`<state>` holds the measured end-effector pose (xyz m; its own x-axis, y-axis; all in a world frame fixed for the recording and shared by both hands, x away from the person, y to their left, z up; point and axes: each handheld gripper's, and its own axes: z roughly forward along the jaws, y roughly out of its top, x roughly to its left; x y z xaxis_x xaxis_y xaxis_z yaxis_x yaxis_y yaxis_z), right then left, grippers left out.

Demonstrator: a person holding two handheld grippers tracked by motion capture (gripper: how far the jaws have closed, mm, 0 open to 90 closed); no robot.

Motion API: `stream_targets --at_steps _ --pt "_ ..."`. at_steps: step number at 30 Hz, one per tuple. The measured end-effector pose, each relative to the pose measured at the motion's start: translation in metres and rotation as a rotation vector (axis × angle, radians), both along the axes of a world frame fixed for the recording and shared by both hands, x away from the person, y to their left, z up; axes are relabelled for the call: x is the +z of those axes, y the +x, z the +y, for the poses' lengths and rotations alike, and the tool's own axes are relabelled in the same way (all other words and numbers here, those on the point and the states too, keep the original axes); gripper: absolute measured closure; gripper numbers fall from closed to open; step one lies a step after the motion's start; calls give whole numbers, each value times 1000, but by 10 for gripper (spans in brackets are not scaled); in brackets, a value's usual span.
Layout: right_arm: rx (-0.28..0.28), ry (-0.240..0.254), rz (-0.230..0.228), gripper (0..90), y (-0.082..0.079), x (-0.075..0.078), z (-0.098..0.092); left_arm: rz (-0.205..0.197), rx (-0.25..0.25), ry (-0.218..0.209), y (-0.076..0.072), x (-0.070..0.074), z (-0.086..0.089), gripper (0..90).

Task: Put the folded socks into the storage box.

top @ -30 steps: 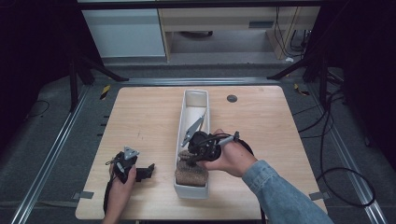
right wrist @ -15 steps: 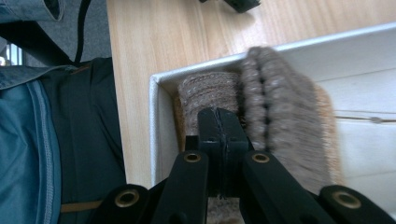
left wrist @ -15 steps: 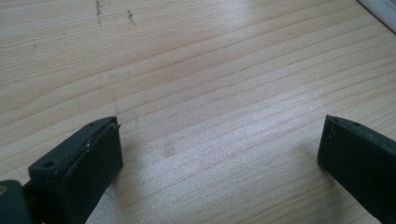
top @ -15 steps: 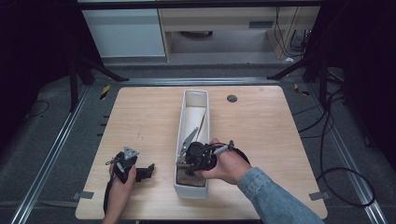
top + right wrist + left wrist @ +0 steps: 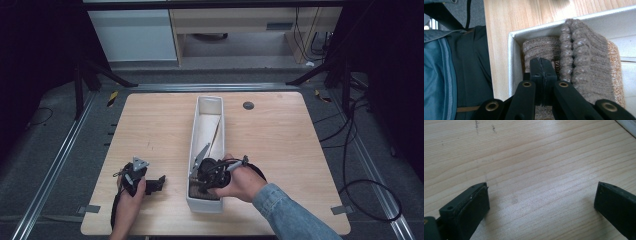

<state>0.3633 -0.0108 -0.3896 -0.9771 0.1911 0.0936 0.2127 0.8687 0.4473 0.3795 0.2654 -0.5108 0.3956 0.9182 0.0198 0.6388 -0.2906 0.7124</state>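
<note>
Brown knitted socks (image 5: 584,57) in white tray (image 5: 196,131), six o'clock end; right gripper (image 5: 541,68) pinched together, tucking them; left gripper (image 5: 541,205) spread wide, idle.

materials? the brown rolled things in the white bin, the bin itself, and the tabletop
Brown rolls: knitted fabric, likely wool or a wool-like yarn; ribbed stitches and a fuzzy, speckled surface show in the right gripper view. Probably socks, though I can't confirm that.
White bin: looks like plastic or painted sheet; thin, smooth matte walls with a rounded corner. The look leaves it open.
Tabletop: pale wood or wood-look laminate; straight grain lines, satin sheen.
</note>
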Motion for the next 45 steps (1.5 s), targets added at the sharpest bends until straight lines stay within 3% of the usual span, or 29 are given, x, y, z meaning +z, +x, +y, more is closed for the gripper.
stream_targets --at_steps 9,26,37,45 --pt "10 -13 15 898 -3 -8 2 0 0 -1 0 0 0 0" --pt "-45 49 -51 900 10 26 -13 -1 -1 1 0 0 0 0" --pt "-44 -9 -1 900 8 -4 -9 0 0 -1 0 0 0 0" --pt "-33 -26 11 900 5 -12 -8 0 0 0 0 0 0 0"
